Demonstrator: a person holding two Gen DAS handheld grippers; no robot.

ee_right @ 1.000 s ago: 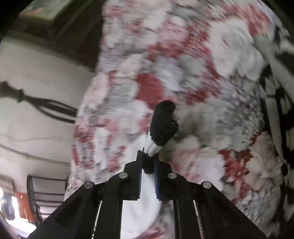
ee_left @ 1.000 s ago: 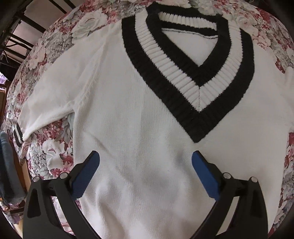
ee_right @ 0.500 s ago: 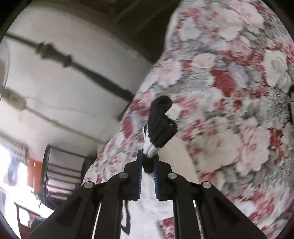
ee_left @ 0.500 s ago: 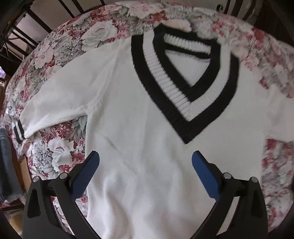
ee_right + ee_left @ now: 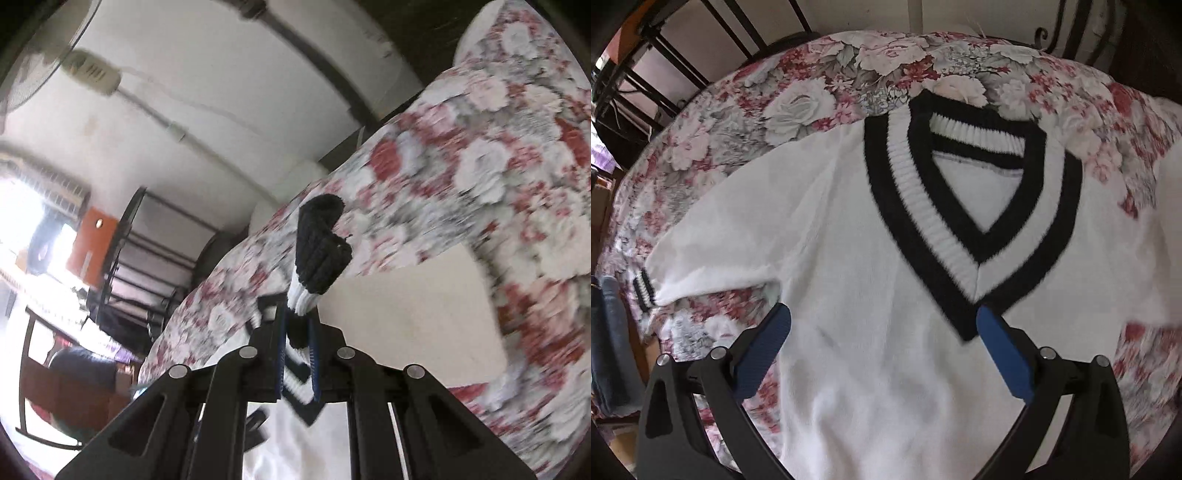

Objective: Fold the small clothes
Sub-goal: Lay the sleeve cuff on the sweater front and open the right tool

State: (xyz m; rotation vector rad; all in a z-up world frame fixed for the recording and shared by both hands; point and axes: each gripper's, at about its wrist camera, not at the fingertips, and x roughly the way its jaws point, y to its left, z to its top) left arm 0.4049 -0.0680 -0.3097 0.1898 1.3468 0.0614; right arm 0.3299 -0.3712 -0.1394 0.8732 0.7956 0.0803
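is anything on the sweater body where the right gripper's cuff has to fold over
Nothing visible. The sweater lies flat on the floral bedspread with its white front bare; only the open left gripper hovers above the chest. The right gripper is shut on the striped cuff.

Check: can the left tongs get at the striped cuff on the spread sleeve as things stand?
Probably yes. The left tongs hang open above the sweater, and the striped cuff lies uncovered on the floral bedspread with nothing between.
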